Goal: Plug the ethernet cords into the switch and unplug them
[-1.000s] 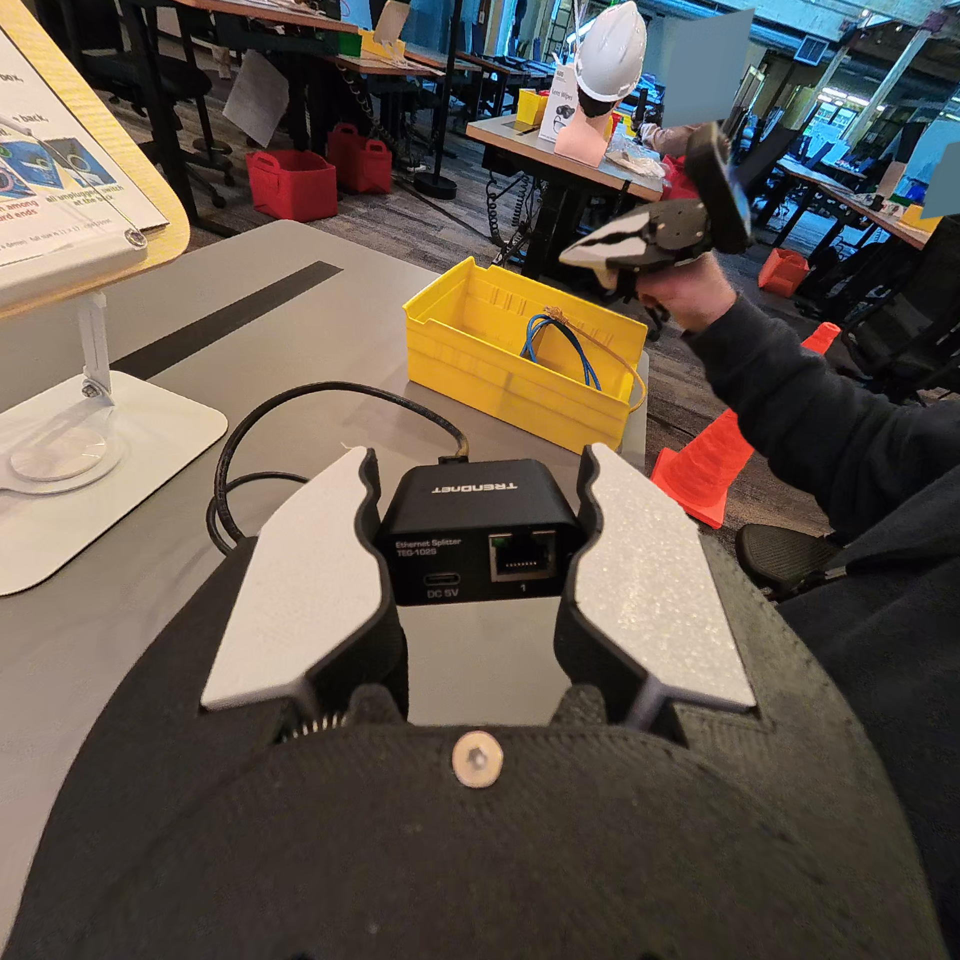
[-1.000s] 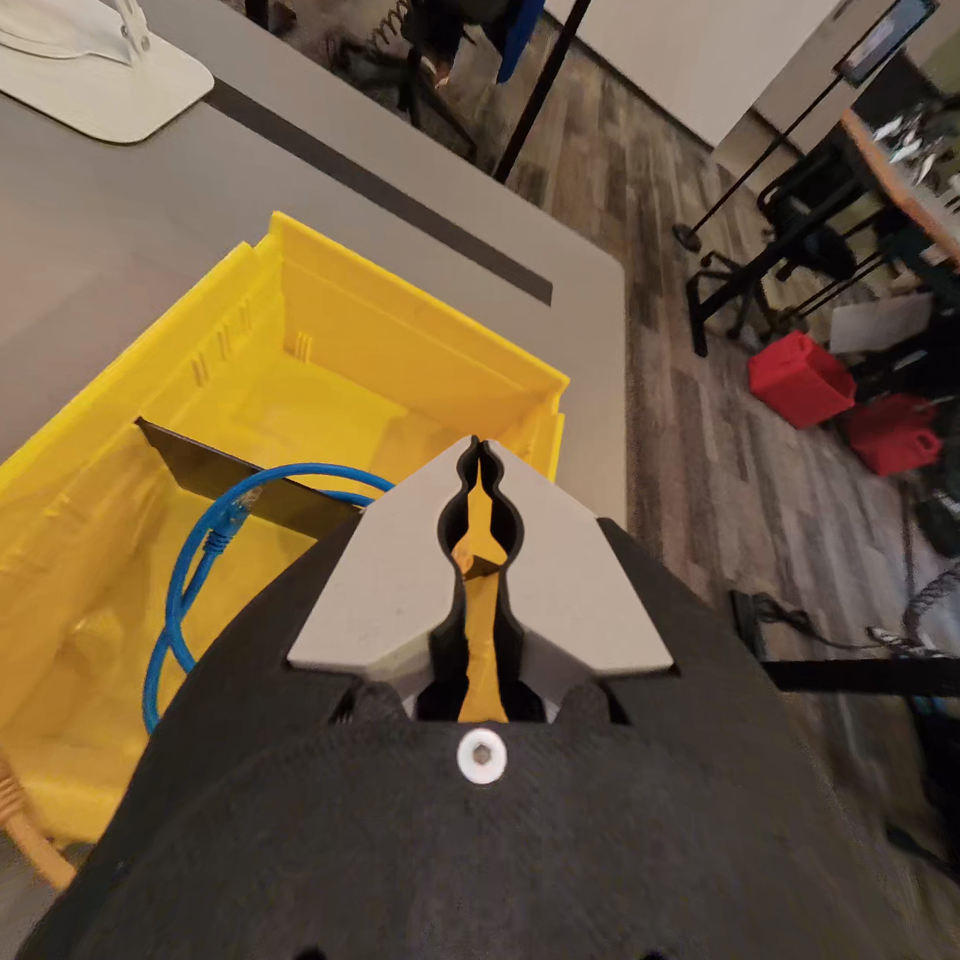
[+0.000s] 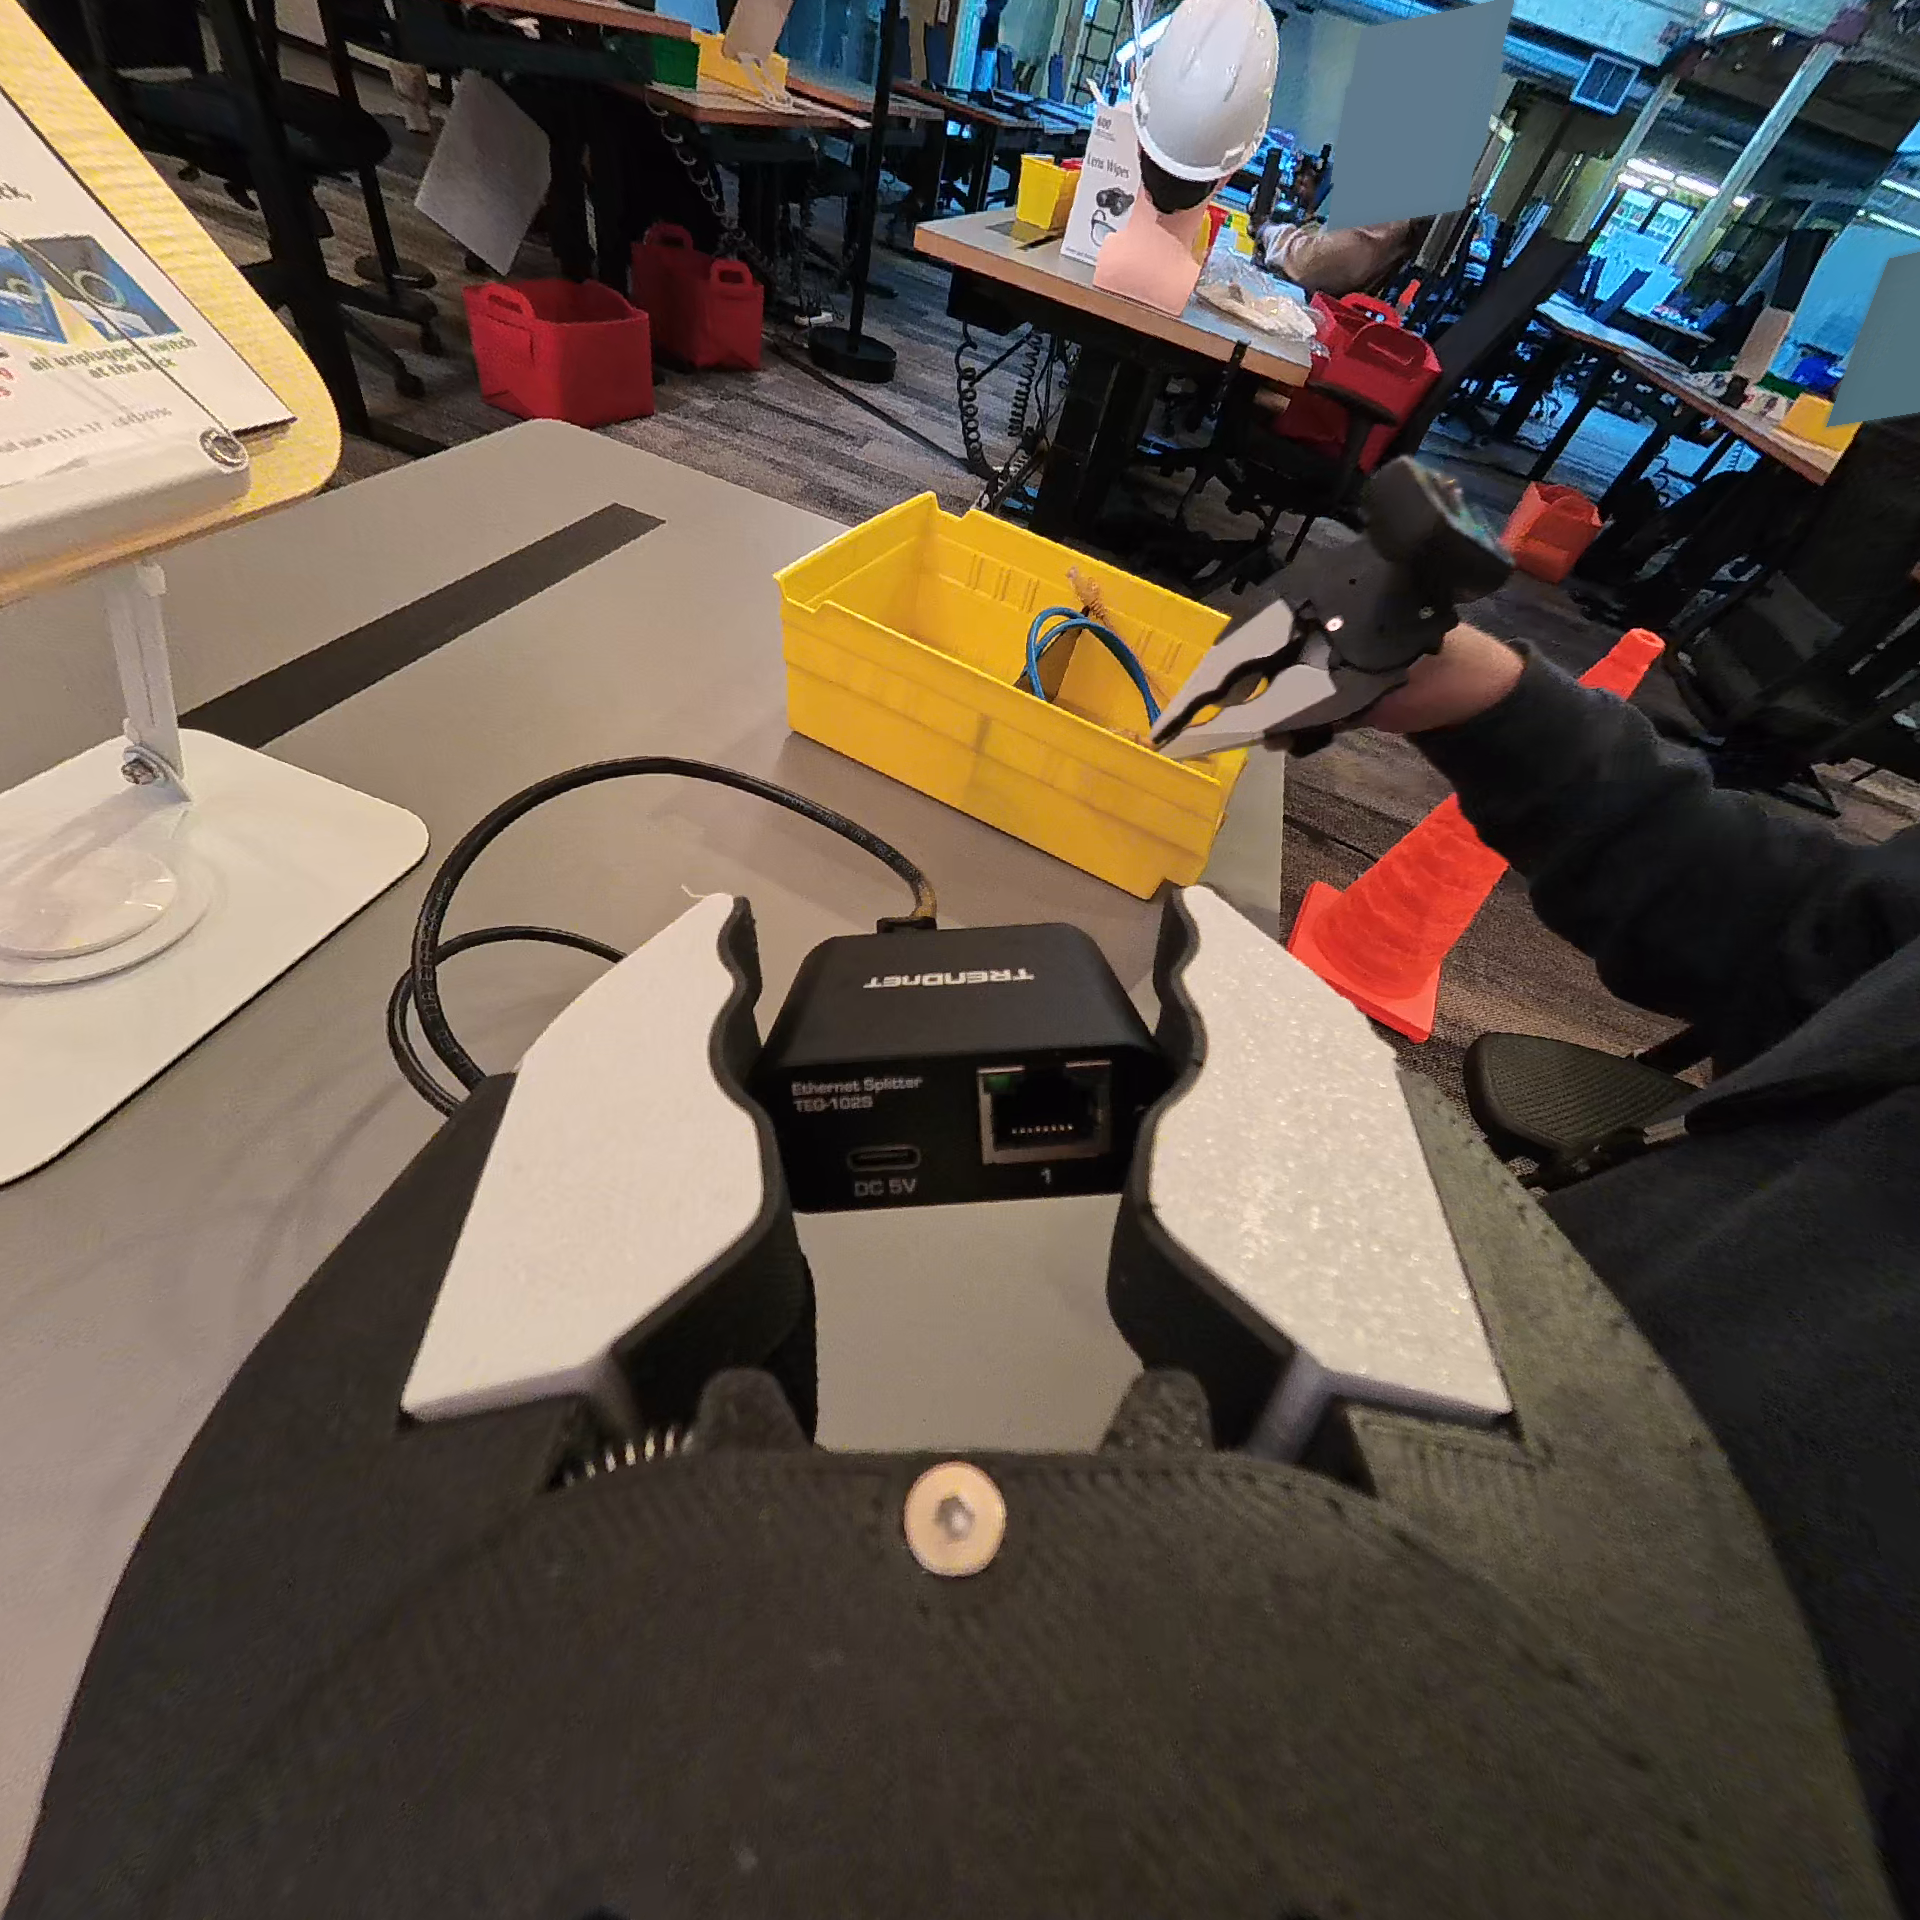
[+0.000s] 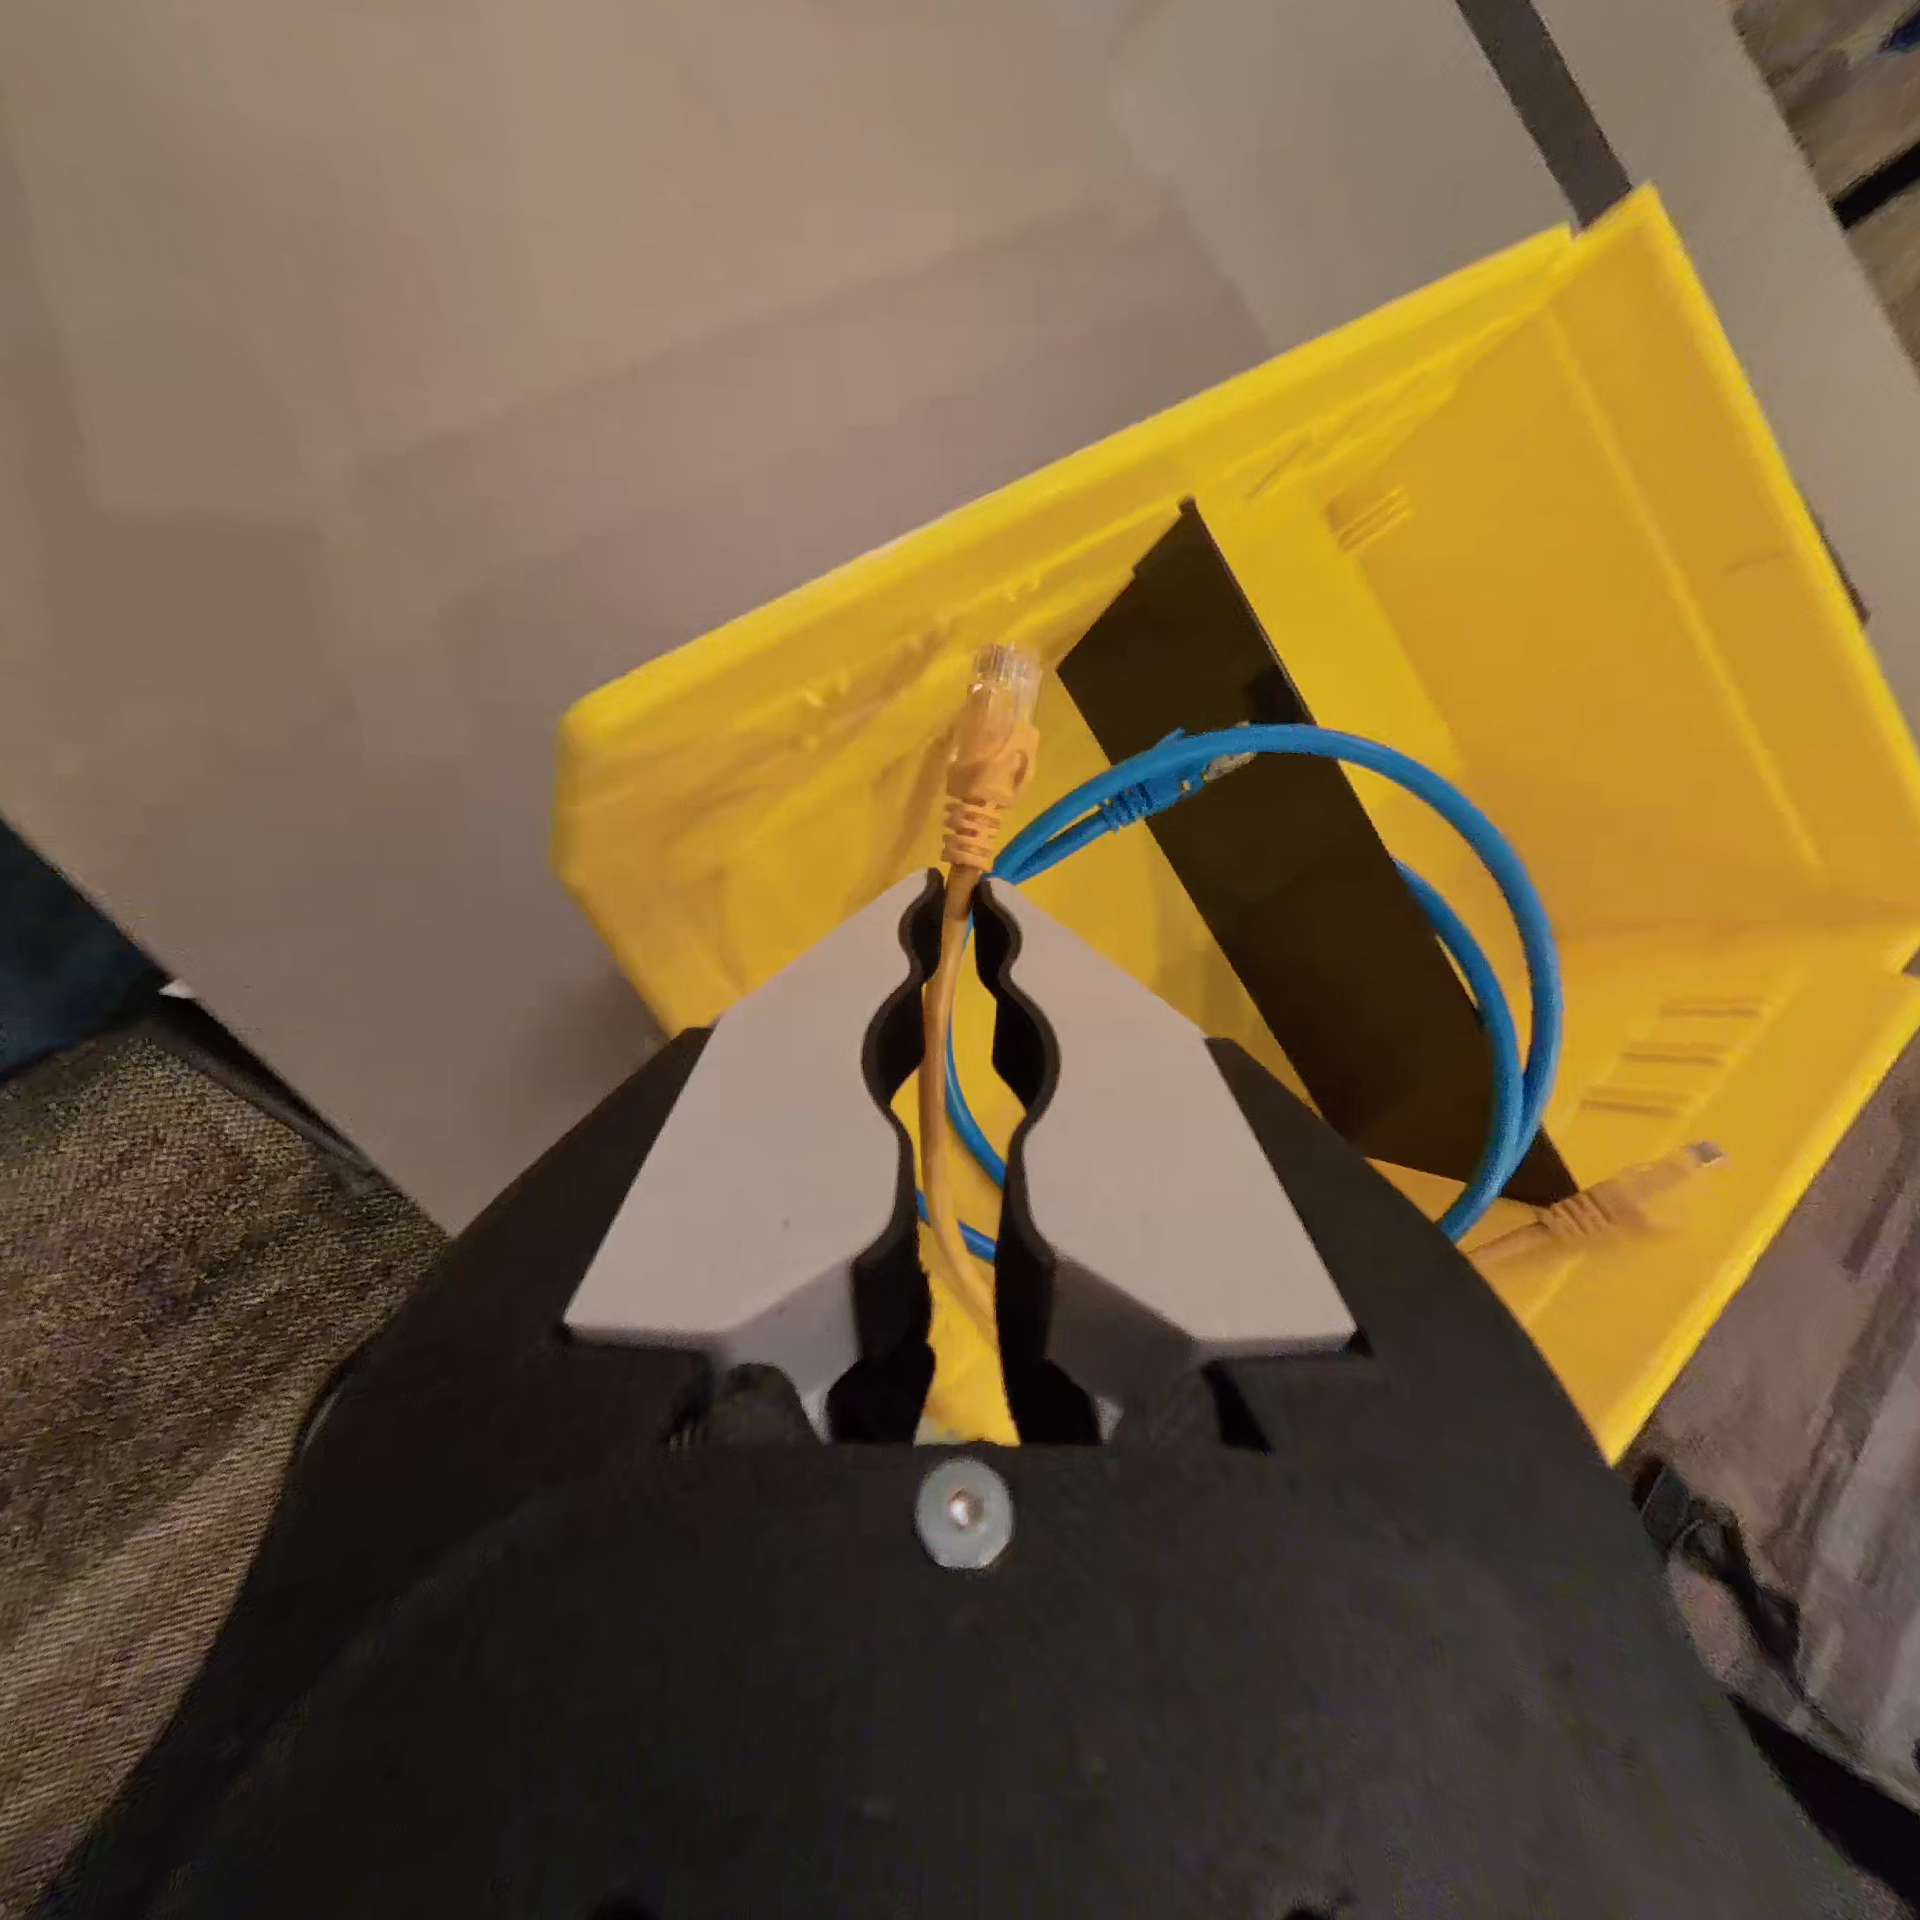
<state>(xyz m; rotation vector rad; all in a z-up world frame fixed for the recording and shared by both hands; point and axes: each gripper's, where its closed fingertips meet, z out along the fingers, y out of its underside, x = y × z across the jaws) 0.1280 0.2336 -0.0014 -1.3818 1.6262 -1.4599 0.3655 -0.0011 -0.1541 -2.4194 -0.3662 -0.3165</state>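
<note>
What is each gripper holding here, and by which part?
The right gripper pinches the orange ethernet cord just behind its plug boot. The left gripper clasps the black switch by its two sides.

Black switch [image 3: 951,1060] on table; orange cord [image 4: 982,790], blue cord [image 4: 1455,935] in bin
</note>
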